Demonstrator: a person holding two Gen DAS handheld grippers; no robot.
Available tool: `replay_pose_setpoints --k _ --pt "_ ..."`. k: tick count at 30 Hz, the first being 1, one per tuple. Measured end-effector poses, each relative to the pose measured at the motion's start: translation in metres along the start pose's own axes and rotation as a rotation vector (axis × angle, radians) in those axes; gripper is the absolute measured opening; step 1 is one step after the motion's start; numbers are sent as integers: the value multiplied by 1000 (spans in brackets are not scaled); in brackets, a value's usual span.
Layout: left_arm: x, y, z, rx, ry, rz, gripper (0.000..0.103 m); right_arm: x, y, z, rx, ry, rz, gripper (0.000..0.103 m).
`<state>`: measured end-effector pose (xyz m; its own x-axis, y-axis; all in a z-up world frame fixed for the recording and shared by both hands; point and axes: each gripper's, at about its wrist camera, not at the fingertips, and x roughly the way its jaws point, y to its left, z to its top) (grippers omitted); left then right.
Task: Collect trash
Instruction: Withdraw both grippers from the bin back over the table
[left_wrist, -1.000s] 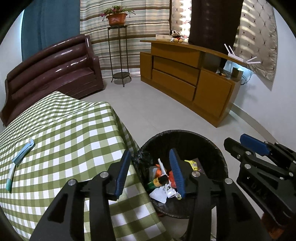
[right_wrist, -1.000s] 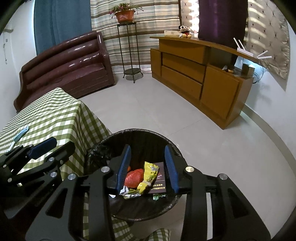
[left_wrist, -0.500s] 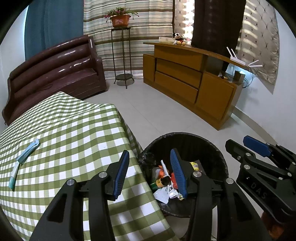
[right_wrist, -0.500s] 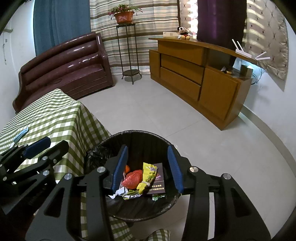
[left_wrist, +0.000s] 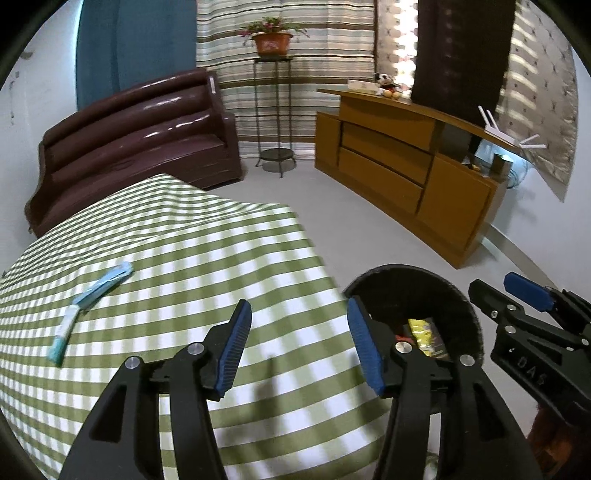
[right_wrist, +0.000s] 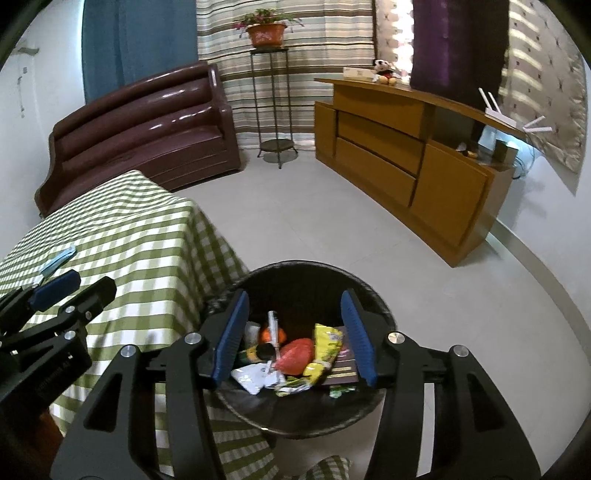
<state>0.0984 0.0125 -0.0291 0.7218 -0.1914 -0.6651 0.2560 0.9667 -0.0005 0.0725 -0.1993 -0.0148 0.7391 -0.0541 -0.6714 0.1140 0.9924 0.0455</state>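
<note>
A black trash bin (right_wrist: 373, 295) stands on the floor beside the table; it holds several wrappers, among them a yellow packet (right_wrist: 325, 347) and a red one (right_wrist: 295, 356). My right gripper (right_wrist: 293, 336) is open and empty above the bin. A light blue wrapper (left_wrist: 90, 295) lies on the green checked tablecloth (left_wrist: 177, 258), up and left of my left gripper (left_wrist: 297, 343), which is open and empty above the table's right edge. The wrapper also shows in the right wrist view (right_wrist: 59, 260). The bin also shows in the left wrist view (left_wrist: 436, 291).
A brown sofa (right_wrist: 147, 125) stands behind the table. A wooden cabinet (right_wrist: 406, 158) lines the right wall. A metal plant stand (right_wrist: 275, 110) with a potted plant is at the back. Grey floor (right_wrist: 314, 214) lies between them.
My left gripper has swung left, from over the bin to over the table, and the blue wrapper is now closer. My right gripper has stayed open over the bin.
</note>
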Motion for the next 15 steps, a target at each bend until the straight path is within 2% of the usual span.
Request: replay_pose_setpoints --k 15 --pt "-22 117 -29 -131 24 175 55 4 97 -2 -121 23 130 52"
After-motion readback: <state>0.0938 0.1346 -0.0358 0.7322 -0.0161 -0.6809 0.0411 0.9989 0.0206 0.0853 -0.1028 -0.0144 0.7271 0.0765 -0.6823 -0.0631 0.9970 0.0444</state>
